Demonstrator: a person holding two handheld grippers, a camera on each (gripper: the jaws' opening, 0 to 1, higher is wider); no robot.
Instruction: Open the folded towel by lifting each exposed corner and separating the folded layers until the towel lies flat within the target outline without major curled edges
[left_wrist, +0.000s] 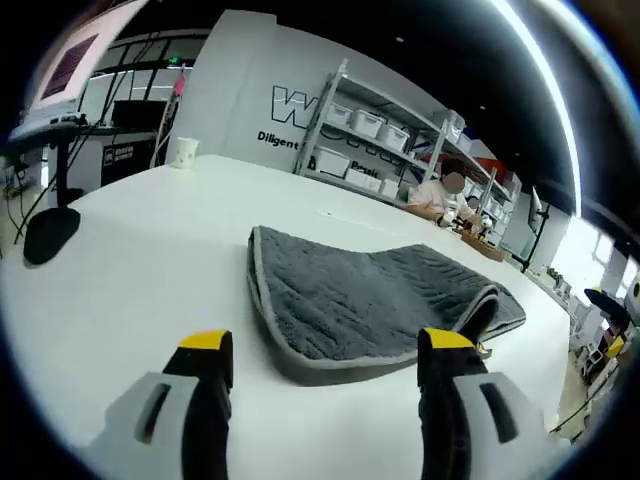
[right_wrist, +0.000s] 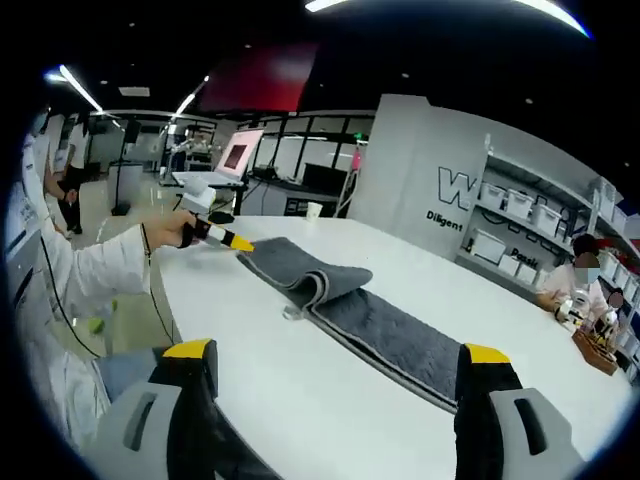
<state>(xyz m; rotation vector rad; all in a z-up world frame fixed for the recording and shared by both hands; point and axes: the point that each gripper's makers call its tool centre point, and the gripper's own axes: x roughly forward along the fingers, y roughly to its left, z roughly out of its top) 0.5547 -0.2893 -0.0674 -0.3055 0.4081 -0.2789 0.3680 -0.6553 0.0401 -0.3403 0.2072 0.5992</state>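
Folded grey plush towel mid-frame on white counter, awaiting unfolding; left gripper and right gripper fingers spread wide, empty.

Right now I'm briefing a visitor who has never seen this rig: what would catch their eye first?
The grey towel on the white table, still folded, one layer humped over near its far end. Next, the left claw in a person's hand, its yellow tips at the towel's far end. The right claw hangs open above the table's near side.

We see bright ceiling strip lights, mild glare on the white table, and strong fisheye bending at both views' edges.
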